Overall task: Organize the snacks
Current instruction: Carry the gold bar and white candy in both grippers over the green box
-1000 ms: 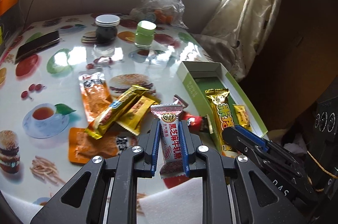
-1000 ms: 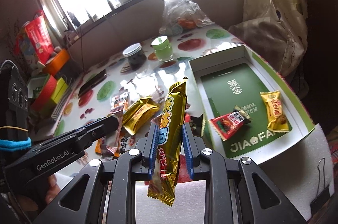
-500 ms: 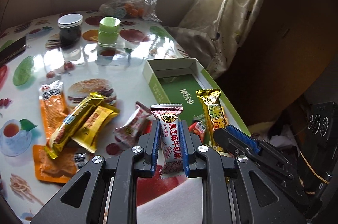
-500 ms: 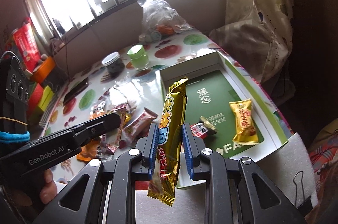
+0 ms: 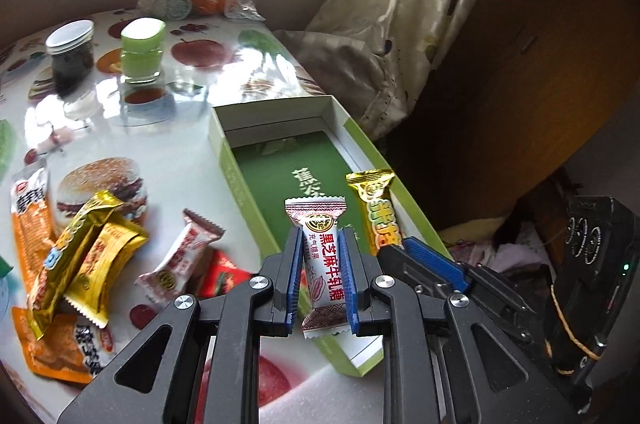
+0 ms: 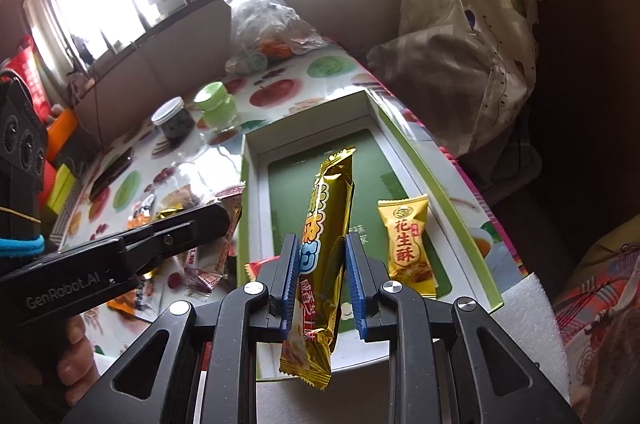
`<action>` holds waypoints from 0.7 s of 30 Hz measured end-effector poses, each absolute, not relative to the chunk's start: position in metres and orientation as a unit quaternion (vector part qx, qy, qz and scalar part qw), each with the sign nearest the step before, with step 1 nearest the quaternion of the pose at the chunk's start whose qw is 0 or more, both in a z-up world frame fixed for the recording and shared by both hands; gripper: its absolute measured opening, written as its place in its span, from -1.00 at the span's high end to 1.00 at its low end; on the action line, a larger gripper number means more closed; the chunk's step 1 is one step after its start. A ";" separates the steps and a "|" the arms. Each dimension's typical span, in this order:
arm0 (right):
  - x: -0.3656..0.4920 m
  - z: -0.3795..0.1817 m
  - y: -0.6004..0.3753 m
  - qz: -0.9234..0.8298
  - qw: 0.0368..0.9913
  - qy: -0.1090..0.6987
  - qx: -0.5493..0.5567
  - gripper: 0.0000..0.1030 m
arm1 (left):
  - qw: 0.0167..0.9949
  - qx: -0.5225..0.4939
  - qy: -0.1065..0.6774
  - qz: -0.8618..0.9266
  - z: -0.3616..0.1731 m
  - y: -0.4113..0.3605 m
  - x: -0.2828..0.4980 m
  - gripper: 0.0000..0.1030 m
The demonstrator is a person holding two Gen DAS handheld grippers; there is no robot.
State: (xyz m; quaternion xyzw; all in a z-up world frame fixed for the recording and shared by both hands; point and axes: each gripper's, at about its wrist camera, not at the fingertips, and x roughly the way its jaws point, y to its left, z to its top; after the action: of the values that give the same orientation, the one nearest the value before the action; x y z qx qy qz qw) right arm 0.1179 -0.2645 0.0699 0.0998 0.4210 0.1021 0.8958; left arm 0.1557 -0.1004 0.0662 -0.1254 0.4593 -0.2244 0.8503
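the left gripper (image 5: 320, 266) is held above the near left wall of the green-lined box (image 5: 240, 191), its blue fingers (image 5: 294, 276) clamped on an upright white-and-red candy (image 5: 323, 266). the right gripper (image 6: 322, 276) is poised over the near end of the box (image 6: 472, 207), fingers (image 6: 354, 280) closed on a long gold snack bar (image 6: 324, 256) that stands upright between them. a yellow peanut candy (image 6: 408, 244) is seen lying inside the box, near its right wall. bare green floor is left at the far end of the box. loose snack packets (image 5: 80, 256) are scattered on the tabletop (image 5: 168, 143) left of the box.
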 end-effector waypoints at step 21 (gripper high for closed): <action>0.136 0.042 -0.276 0.098 0.884 0.448 0.089 0.57 | 0.830 -0.113 0.499 -0.222 0.036 -0.128 0.177 0.63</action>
State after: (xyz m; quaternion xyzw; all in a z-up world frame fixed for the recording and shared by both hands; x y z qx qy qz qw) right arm 0.1360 -0.2757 0.0416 0.0887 0.4476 0.0981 0.8844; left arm 0.1765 -0.1276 0.0364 -0.1131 0.4986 -0.2216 0.8303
